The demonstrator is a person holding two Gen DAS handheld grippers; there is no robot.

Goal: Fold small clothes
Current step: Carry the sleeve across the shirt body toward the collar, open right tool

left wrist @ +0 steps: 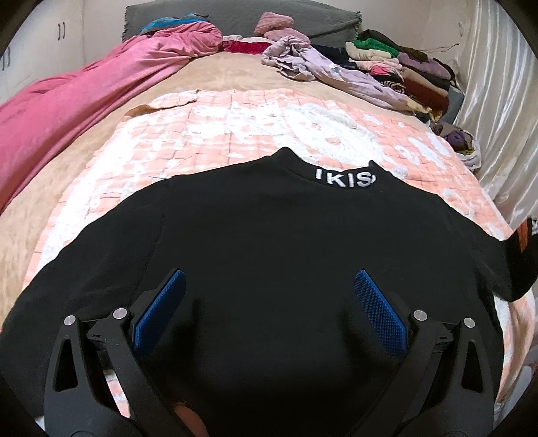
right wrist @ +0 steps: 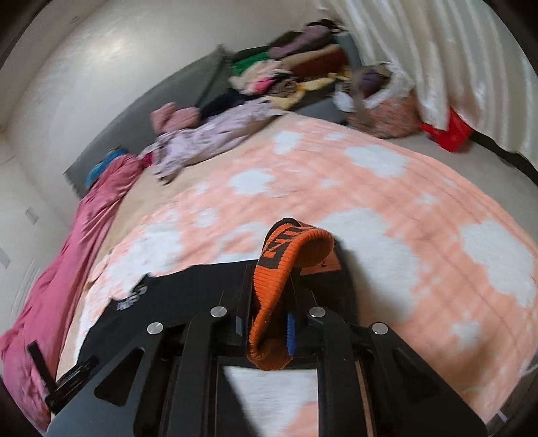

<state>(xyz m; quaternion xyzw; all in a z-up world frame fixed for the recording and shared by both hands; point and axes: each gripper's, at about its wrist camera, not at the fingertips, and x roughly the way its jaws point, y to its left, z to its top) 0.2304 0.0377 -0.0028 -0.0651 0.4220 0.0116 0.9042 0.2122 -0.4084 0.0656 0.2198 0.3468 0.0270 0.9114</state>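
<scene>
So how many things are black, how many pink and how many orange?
Black: 1, the top
Pink: 2, the blanket and the fluffy bundle
Orange: 1, the cuff pinched in the right hand-held gripper
Total: 4

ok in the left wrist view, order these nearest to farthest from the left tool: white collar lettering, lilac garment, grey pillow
1. white collar lettering, on the black top just ahead of the left tool
2. lilac garment, crumpled farther up the bed, toward the right
3. grey pillow, at the far end of the bed
</scene>
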